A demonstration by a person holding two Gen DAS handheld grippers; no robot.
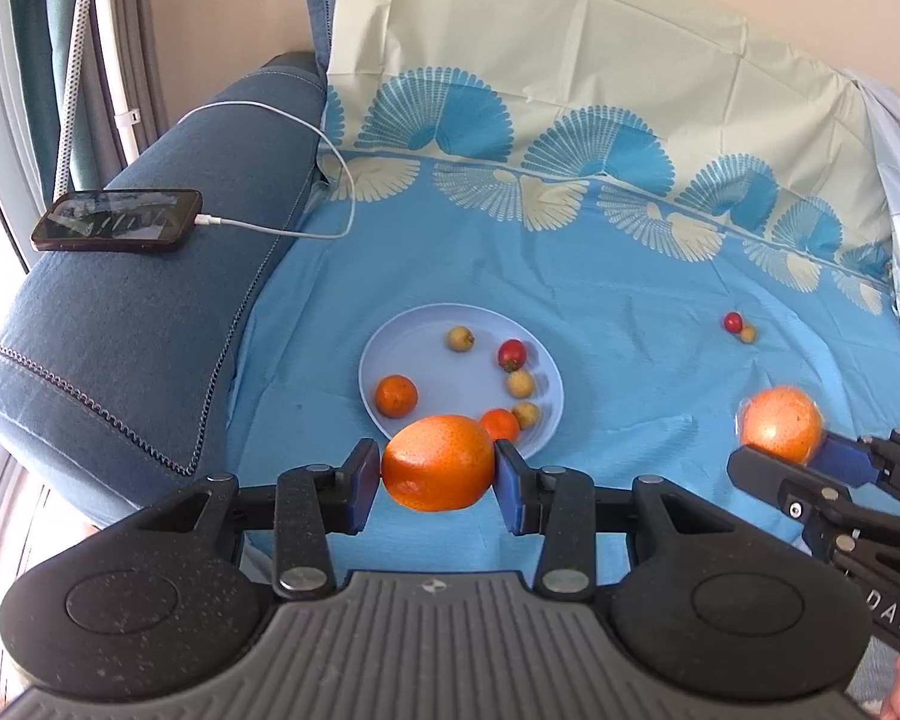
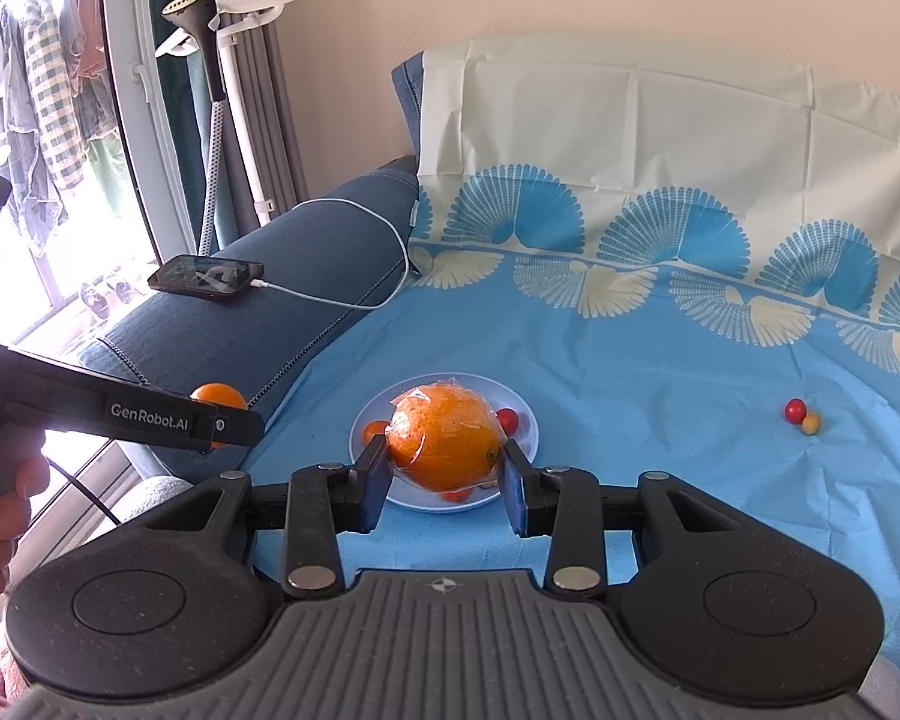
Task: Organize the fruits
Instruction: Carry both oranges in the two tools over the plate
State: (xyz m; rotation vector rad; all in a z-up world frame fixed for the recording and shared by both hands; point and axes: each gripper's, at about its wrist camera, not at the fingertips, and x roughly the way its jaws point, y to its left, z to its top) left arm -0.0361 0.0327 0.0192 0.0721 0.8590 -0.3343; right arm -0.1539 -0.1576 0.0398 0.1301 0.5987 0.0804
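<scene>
My left gripper [image 1: 439, 471] is shut on a bare orange [image 1: 439, 463], held just in front of the near rim of a pale blue plate [image 1: 414, 336]. The plate holds two small mandarins [image 1: 396, 395], a red fruit [image 1: 511, 353] and several small yellow fruits [image 1: 460, 338]. My right gripper [image 2: 445, 471] is shut on an orange wrapped in clear plastic [image 2: 445, 443], held above the plate's [image 2: 525, 420] near side. In the left wrist view it [image 1: 781, 423] sits to the right. A red fruit [image 2: 794, 410] and a yellow fruit [image 2: 811, 422] lie loose on the cloth, far right.
A blue patterned cloth [image 1: 630, 312] covers the sofa seat and back. A phone [image 1: 117, 220] on a white charging cable [image 1: 282, 120] lies on the blue sofa arm at left. A garment steamer stand [image 2: 222, 78] and curtains stand beyond the arm.
</scene>
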